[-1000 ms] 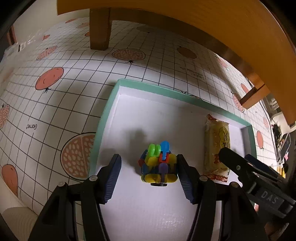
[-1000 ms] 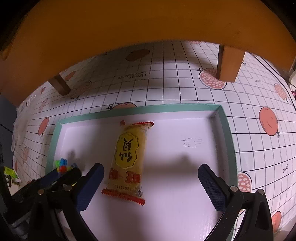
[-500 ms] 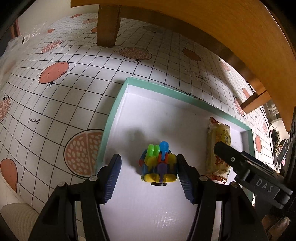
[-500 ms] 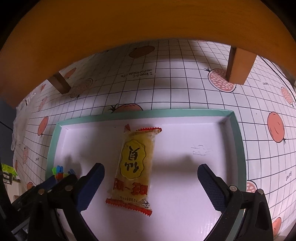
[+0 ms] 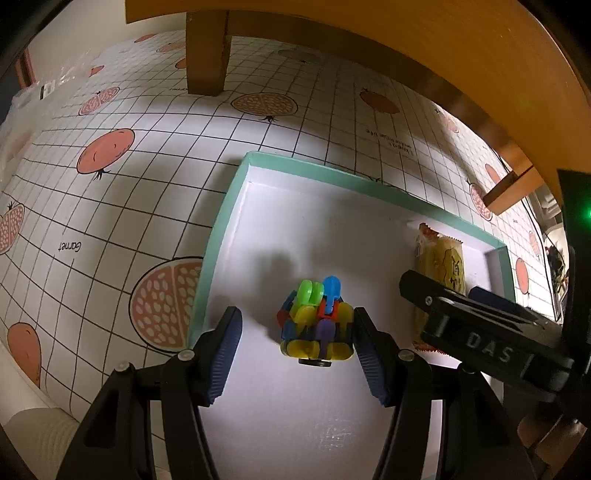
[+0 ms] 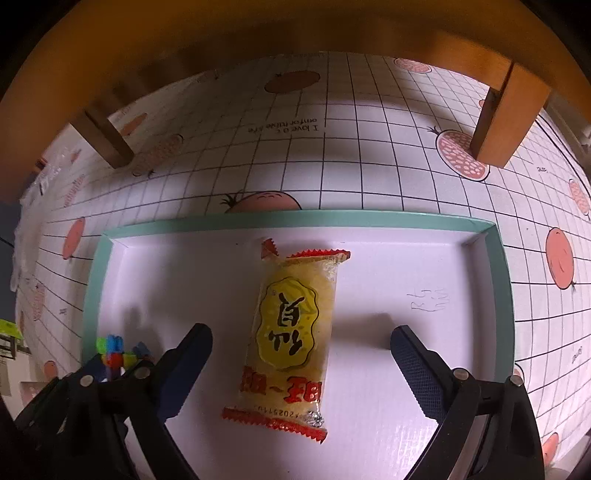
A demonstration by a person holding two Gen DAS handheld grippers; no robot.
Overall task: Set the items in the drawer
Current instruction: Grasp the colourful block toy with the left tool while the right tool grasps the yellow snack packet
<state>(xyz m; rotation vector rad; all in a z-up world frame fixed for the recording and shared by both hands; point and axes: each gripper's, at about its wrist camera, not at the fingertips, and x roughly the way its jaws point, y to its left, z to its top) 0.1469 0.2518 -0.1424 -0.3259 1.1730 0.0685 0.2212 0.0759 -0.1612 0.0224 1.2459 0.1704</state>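
Note:
A white drawer tray with a teal rim [image 5: 229, 199] [image 6: 332, 216] lies on a patterned cloth. A multicoloured plastic block toy [image 5: 316, 325] [image 6: 116, 350] rests on the tray floor. My left gripper [image 5: 295, 345] is open around the toy; its right pad sits close against the toy, the left pad stands apart. A yellow snack packet [image 6: 291, 339] [image 5: 441, 266] lies flat in the tray. My right gripper [image 6: 301, 356] is open, its fingers wide on either side of the packet without touching it.
A wooden shelf [image 6: 258, 29] [image 5: 406, 33] on block legs [image 5: 207, 51] [image 6: 508, 118] hangs over the far side of the tray. The cloth [image 5: 110, 192] with fruit prints and black grid lines spreads all around. The right gripper's body [image 5: 480, 343] crowds the left view.
Both grippers have drawn back toward me and risen a little, so the tray and shelf look further away. The toy and the packet stay where they lay. Both grippers remain open.

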